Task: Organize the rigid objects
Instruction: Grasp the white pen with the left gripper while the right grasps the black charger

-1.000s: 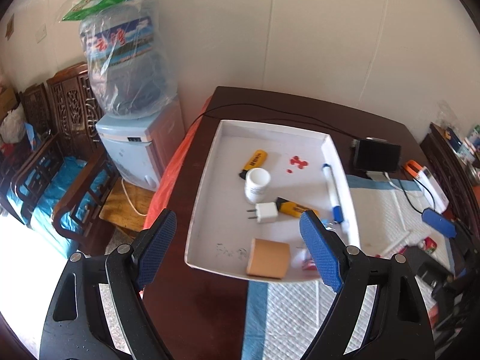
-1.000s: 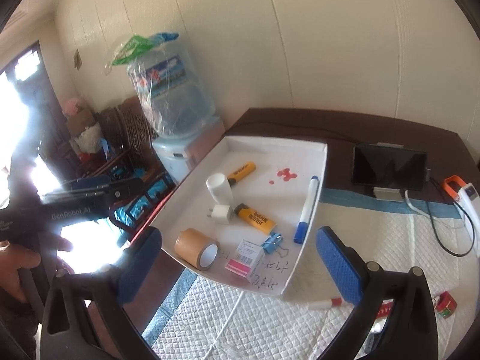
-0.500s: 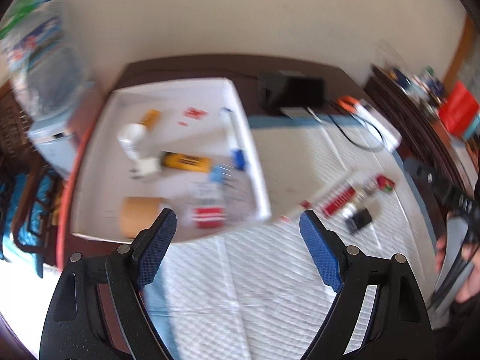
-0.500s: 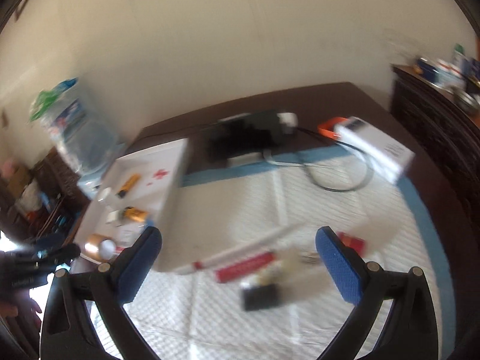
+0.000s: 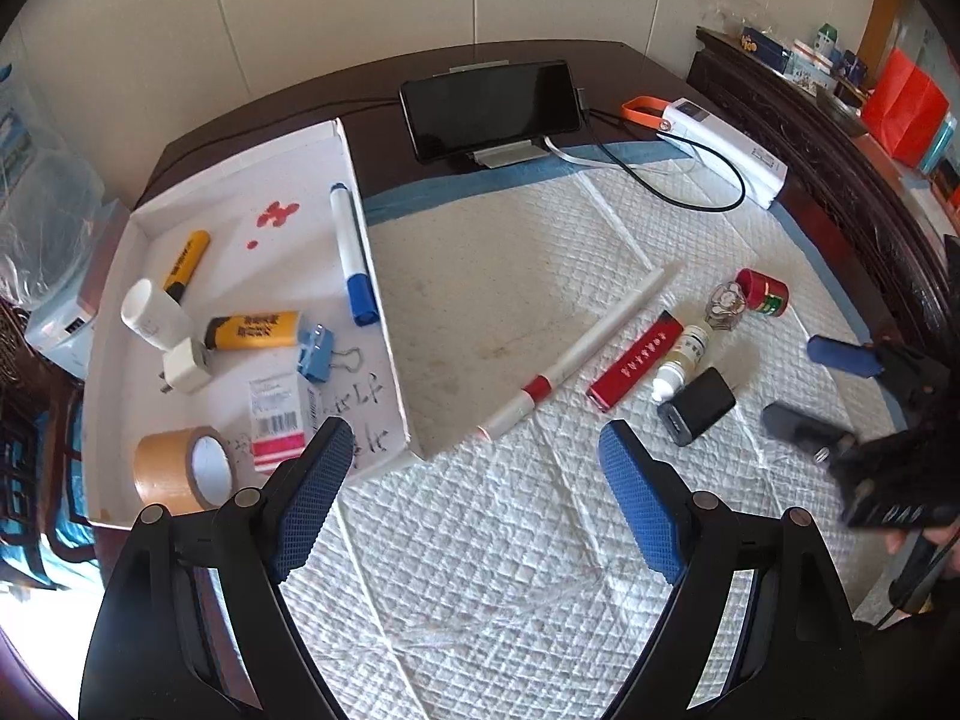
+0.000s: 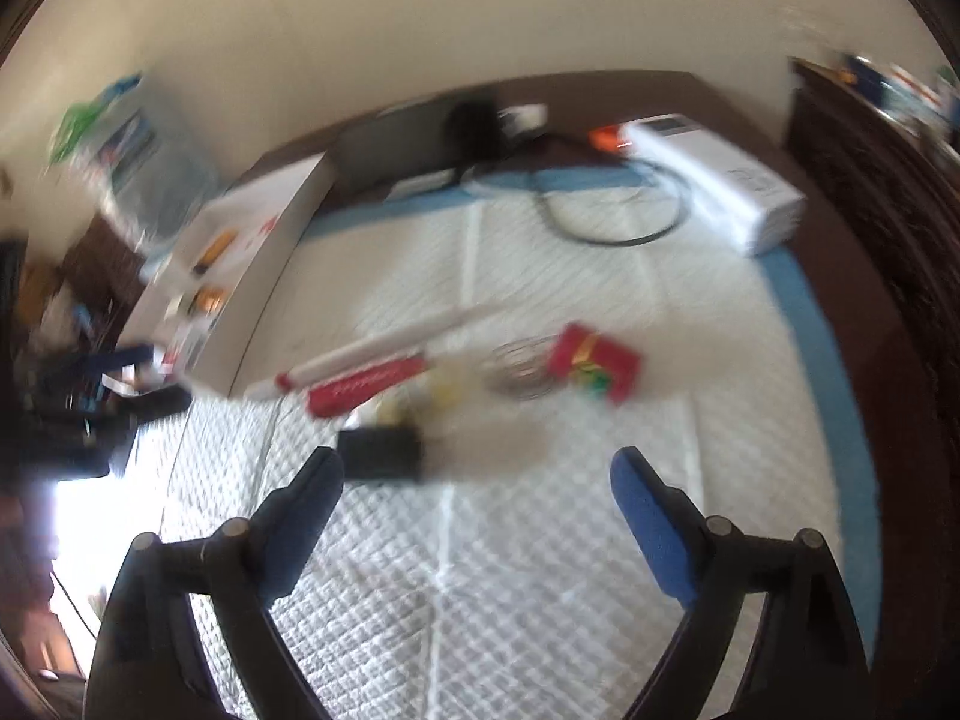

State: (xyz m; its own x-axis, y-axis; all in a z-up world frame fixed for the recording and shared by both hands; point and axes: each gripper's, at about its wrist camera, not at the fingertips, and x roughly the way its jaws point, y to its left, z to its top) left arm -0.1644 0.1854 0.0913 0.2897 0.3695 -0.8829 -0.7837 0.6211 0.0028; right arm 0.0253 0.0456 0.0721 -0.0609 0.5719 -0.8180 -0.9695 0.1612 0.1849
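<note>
The main risk, as I judge it, is a misaimed grasp. The loose items on the white quilted pad (image 5: pixel 540 540) lie bunched together, so fingers coming down on one could knock its neighbours or roll the round ones off toward the counter (image 5: pixel 384 162) edge. The right wrist view is heavily blurred, which suggests a fast hand and makes a clean approach less likely.

The white tray (image 5: pixel 384 324) sits at nine to ten o'clock from the left gripper (image 5: pixel 474 498) and already holds a tape roll (image 5: pixel 180 468), a small box (image 5: pixel 279 414), a blue binder clip (image 5: pixel 315 351), a white plug adapter (image 5: pixel 186 366), yellow tubes and a blue-capped marker (image 5: pixel 351 252).

The left gripper's fingers (image 5: pixel 309 498) stand wide apart with nothing between them, above bare pad. The items yet to be sorted lie at one to two o'clock from them, well apart: a white stick with a red band (image 5: pixel 576 354), a red flat case (image 5: pixel 636 360), a small dropper bottle (image 5: pixel 681 360), a black charger (image 5: pixel 699 405), a glass bottle (image 5: pixel 726 303) and a red canister (image 5: pixel 762 291).

The right gripper (image 6: pixel 477 504) is closing from its widest, nothing between its fingers. The black charger (image 6: pixel 381 453) lies just beside the left finger at eleven o'clock; the red canister (image 6: pixel 594 366) sits at twelve to one o'clock, farther off.
</note>
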